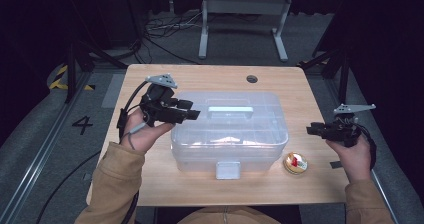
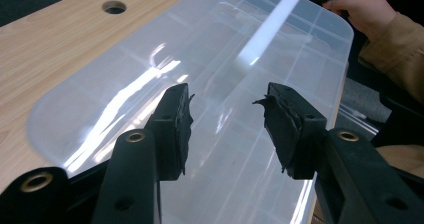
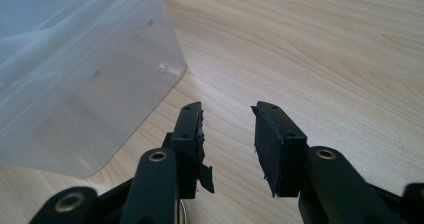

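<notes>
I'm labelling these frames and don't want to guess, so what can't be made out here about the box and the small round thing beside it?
- Contents of the clear plastic box: high view, blurred by the cloudy lid and glare.
- Front latch: high view, too small to tell whether fastened.
- Small round object: high view, too small to identify.
- Far end of the box: left gripper view, cut off by the top edge.

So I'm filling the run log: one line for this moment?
left gripper: open, above clear plastic box lid | right gripper: open, empty, over table beside box | small round tin: untouched
</notes>
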The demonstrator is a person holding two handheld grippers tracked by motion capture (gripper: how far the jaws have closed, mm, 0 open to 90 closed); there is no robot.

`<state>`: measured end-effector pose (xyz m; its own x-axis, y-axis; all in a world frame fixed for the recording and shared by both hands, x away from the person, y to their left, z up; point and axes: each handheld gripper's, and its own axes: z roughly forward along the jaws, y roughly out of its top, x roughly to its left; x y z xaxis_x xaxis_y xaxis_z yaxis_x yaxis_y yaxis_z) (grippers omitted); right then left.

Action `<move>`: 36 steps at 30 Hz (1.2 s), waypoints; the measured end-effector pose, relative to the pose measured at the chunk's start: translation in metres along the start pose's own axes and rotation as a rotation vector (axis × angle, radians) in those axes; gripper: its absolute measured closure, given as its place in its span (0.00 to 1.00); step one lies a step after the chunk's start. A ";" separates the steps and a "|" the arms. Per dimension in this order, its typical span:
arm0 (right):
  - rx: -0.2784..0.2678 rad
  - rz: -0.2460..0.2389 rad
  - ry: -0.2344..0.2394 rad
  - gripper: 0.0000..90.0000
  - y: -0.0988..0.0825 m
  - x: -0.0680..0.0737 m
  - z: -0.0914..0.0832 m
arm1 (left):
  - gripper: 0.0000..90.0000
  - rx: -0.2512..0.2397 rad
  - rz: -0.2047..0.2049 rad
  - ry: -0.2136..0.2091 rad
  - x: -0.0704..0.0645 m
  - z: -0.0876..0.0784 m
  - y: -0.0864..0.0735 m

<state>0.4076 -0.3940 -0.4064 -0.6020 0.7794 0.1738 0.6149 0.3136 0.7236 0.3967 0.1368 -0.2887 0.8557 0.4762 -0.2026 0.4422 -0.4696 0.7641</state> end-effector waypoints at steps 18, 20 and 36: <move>0.006 0.019 -0.001 0.70 -0.009 0.000 -0.003 | 0.66 0.077 0.067 0.032 -0.006 0.050 0.014; 0.003 0.018 0.002 0.70 -0.008 0.000 -0.004 | 0.70 0.070 0.054 0.040 -0.005 0.052 0.016; -0.004 0.011 0.016 0.70 -0.005 0.002 -0.004 | 0.80 0.057 0.177 0.086 -0.004 0.056 0.020</move>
<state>0.4020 -0.3963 -0.4070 -0.6037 0.7736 0.1925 0.6196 0.3033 0.7240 0.4171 0.0832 -0.3067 0.8966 0.4426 -0.0134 0.3033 -0.5920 0.7467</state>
